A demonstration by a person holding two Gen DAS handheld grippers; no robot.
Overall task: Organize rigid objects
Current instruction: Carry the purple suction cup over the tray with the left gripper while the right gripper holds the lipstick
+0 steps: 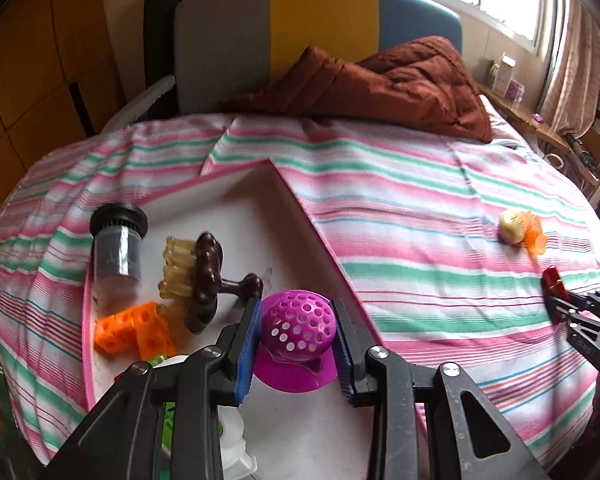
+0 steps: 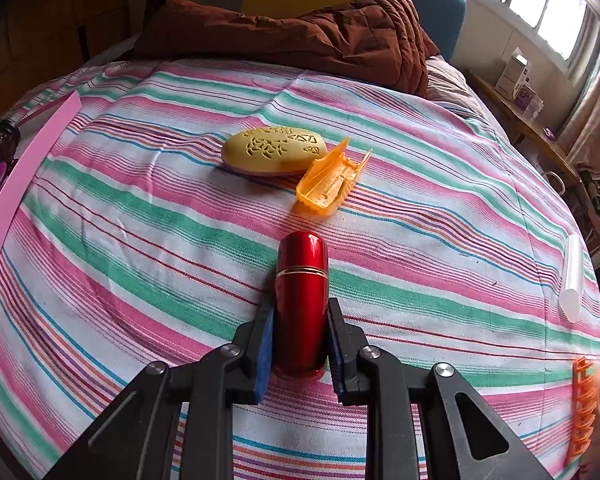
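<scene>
Left gripper (image 1: 296, 332): clamped on magenta perforated dome (image 1: 298, 328), dome up, lower centre.
Right gripper (image 2: 301, 328): clamped on red lipstick tube (image 2: 302, 300), long axis pointing up-frame.
Writing: none legible.

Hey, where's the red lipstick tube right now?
In the right wrist view, the red lipstick tube is clamped between the right gripper fingers, over the striped bedsheet, nearer than the yellow case.

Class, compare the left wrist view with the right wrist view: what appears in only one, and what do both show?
Left wrist only: the white tray's contents, namely brown brush, orange blocks, dark-capped jar, plus the purple perforated ball between the fingers. Right wrist only: white tube and orange comb. Both: striped bedspread, brown quilt, yellow perforated case, red lipstick tube.
</scene>
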